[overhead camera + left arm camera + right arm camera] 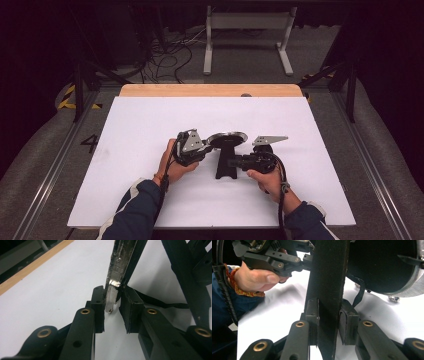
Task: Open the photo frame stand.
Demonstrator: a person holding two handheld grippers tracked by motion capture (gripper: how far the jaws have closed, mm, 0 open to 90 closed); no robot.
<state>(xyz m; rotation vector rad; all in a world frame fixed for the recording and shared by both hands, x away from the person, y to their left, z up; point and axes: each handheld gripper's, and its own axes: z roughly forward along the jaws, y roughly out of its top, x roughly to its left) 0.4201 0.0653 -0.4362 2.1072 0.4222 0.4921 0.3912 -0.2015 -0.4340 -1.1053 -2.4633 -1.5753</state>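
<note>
stand [226,167]: black, flared foot, upright post [327,290], round silver-rimmed disc [227,138] on top, black underneath | place: middle of white table [140,125] | left gripper [204,148]: pads clamped on disc rim [113,287] | right gripper [231,162]: jaws clenched on the post

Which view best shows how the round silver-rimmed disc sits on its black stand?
The high view: the disc shows whole atop the black stand. The left gripper view shows just its shiny rim edge-on; the right gripper view shows the dark underside.
</note>
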